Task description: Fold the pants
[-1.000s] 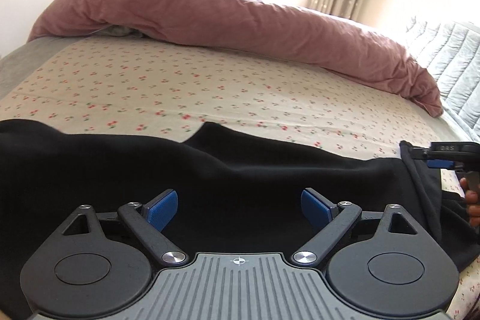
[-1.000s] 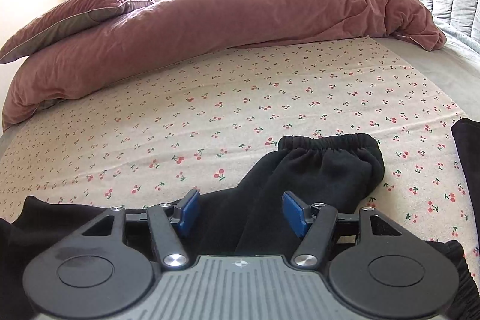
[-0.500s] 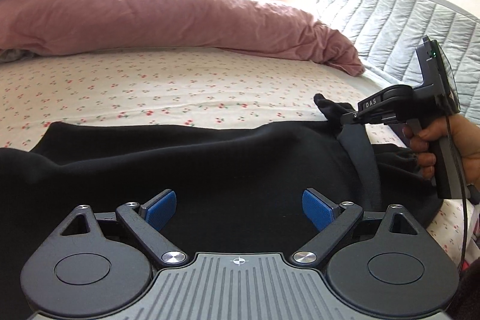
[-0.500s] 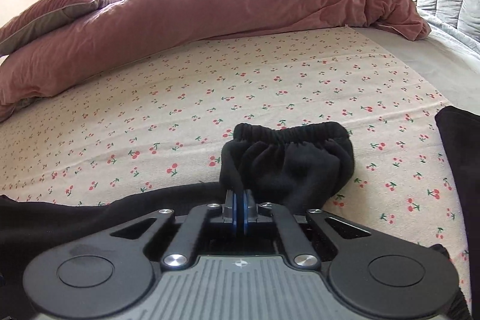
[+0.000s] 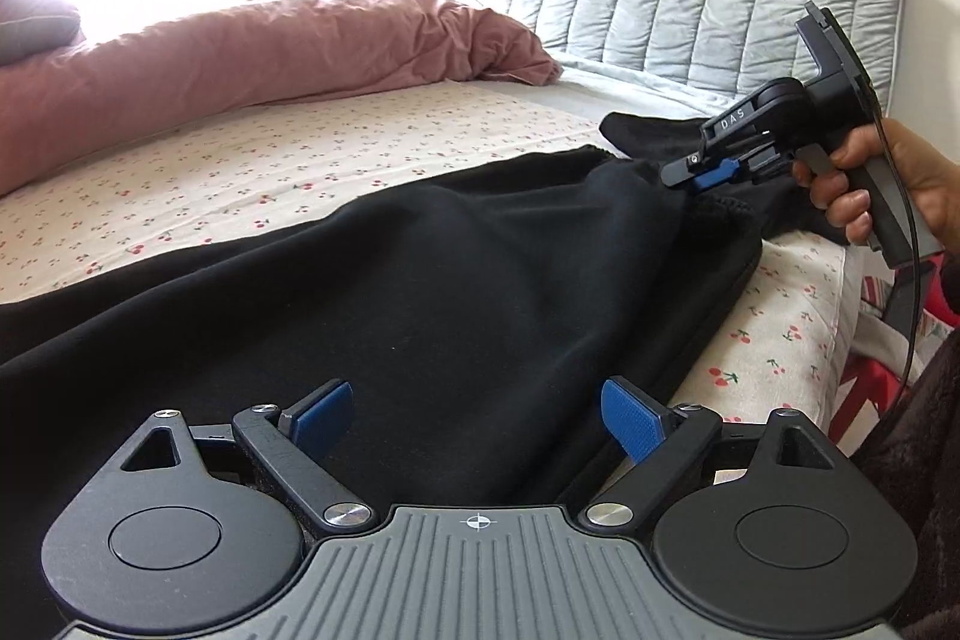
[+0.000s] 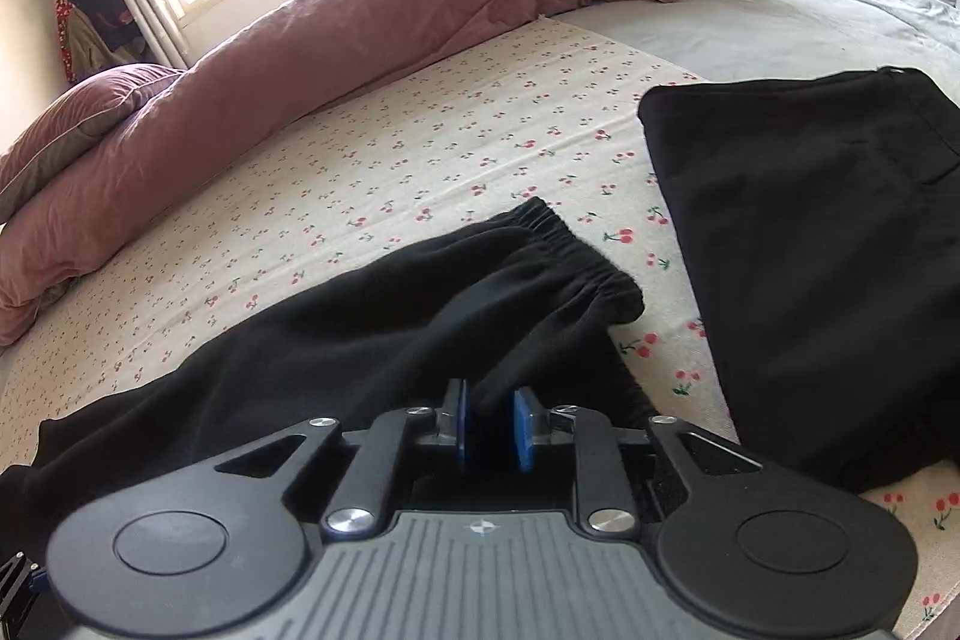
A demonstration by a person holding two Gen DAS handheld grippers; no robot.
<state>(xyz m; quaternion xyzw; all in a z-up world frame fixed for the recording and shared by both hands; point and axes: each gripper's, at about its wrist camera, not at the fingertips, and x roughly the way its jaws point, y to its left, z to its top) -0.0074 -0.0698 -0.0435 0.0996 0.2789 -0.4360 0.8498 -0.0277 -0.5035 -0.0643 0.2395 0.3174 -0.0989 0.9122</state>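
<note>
1. Across the bed's (image 5: 420,124) near edge lie black pants (image 5: 450,280), partly cut off.
2. Left tool (image 5: 474,415) hovers spread, closing slightly.
3. Right tool (image 6: 492,427) is opening, fabric between its pads; contact unclear.

Right gripper (image 6: 491,427) snaps shut on pant leg (image 6: 456,304) by stretchy cuff (image 6: 570,250), carries it across bed toward other black part (image 6: 810,250), jaws now opening (cloth between them). Left gripper (image 5: 477,415) swings right, jaws closing a little, nothing pinched.
</note>
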